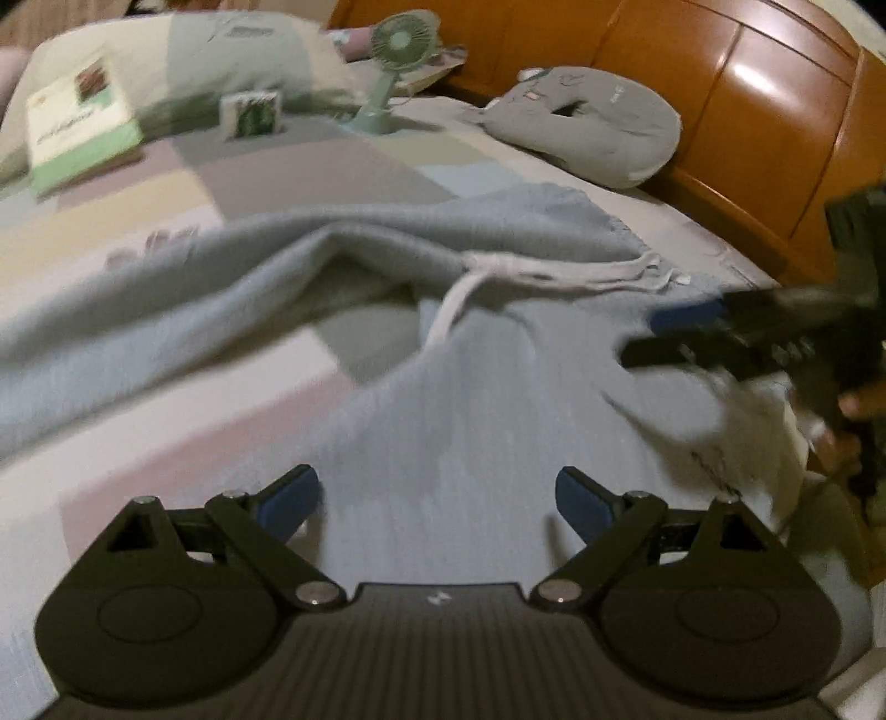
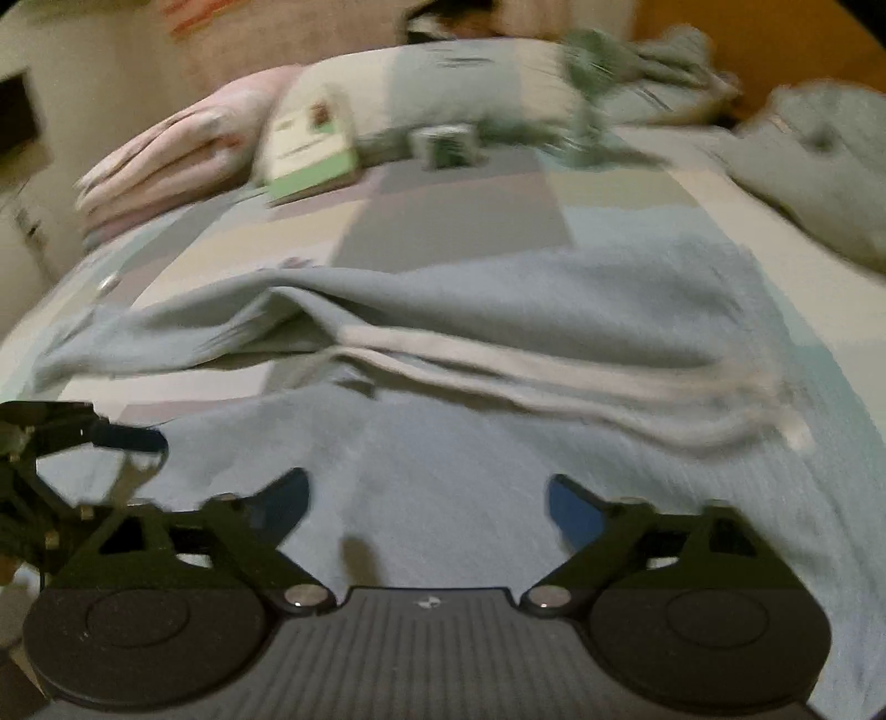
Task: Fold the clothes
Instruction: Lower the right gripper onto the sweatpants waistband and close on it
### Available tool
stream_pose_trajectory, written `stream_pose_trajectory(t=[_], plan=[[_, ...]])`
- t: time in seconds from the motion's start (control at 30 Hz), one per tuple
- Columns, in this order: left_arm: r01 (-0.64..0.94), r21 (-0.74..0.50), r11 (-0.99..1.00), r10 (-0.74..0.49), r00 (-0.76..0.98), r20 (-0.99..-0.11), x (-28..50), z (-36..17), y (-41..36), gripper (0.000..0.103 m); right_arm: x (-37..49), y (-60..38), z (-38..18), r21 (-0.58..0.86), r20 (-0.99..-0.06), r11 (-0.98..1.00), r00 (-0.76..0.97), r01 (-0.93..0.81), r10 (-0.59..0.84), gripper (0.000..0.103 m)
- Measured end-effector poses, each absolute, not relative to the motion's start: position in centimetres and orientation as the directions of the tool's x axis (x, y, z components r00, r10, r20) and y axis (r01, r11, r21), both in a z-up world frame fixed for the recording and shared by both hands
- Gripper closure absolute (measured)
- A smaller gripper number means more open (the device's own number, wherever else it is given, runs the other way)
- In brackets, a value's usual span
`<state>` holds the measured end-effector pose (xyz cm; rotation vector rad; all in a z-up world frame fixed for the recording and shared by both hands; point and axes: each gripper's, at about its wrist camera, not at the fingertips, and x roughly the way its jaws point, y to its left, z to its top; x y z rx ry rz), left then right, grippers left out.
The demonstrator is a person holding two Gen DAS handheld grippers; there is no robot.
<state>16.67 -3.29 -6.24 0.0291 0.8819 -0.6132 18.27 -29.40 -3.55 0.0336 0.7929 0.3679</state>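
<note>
Left wrist: garment (image 1: 443, 387) near headboard (image 1: 720, 111).

dim room: patchwork-covered bed (image 1: 310, 166) against a glossy orange wooden headboard (image 1: 720, 83).

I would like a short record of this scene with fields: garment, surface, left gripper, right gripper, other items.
garment: light blue garment with white drawstring, spread out, partly bunched
surface: patchwork bedspread
left gripper: left gripper open above the cloth, nothing between its fingers
right gripper: right gripper open above the cloth, holding nothing
other items: green fan, grey pillow, book
</note>
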Motion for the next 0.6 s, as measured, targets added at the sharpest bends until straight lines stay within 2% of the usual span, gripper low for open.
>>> stream_pose_trajectory(t=[0.07,0.13,0.3,0.4,0.6], plan=[[0.482,-0.233,0.845,-0.476,0.479,-0.738,15.8,-6.6,-2.9,0.011,19.4,-27.7,-2.9,0.118,-0.693,0.914,0.627,-0.389,0.356,0.036],[0.477,-0.223,0.85,-0.468,0.493,-0.733,15.0,-6.8,-2.5,0.01,20.8,-26.1,-2.5,0.104,-0.703,0.887,0.597,-0.451,0.386,0.054],[0.437,-0.25,0.864,-0.47,0.52,-0.713,13.9,-6.9,-2.1,0.01,25.3,-23.6,-3.8,0.241,-0.742,0.834,0.46,-0.496,0.488,0.053],[0.438,-0.243,0.866,-0.467,0.53,-0.708,13.6,-7.0,-2.2,0.01,26.6,-23.5,-4.5,0.328,-0.682,0.811,0.472,-0.485,0.559,0.039],[0.435,-0.261,0.862,-0.48,0.533,-0.697,13.7,-7.2,-2.0,0.01,26.6,-24.4,-4.0,0.47,-0.529,0.73,0.503,-0.497,0.683,0.039]])
